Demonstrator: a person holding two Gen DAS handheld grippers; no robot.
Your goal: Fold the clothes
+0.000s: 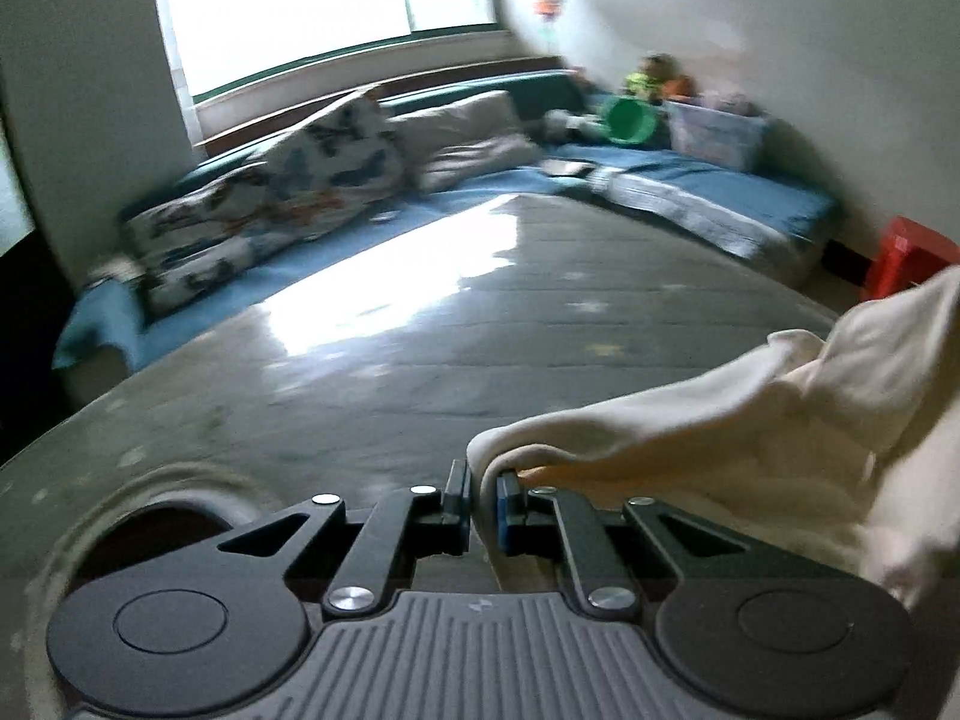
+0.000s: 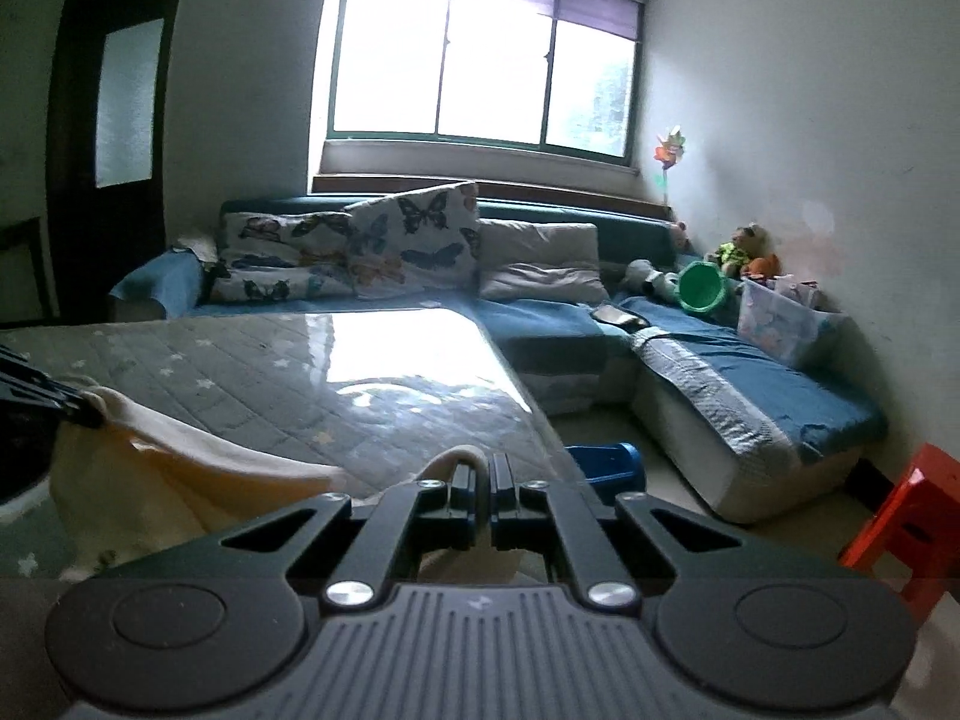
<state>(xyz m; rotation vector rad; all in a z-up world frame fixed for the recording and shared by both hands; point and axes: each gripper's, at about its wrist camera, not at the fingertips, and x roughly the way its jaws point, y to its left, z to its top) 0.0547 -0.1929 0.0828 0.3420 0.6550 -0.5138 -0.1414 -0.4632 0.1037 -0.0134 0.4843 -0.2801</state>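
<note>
Sagging in soft folds, the cream garment [image 1: 750,414] hangs over the near edge of the quilted, star-printed grey mattress [image 1: 420,324], pinched by both the left gripper [image 1: 482,507] and right gripper [image 2: 482,495].

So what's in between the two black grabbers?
The cream cloth. In the right wrist view it stretches from the left gripper at the picture's left edge across to the right gripper, sagging over the grey starry mat. Both grippers pinch it.
</note>
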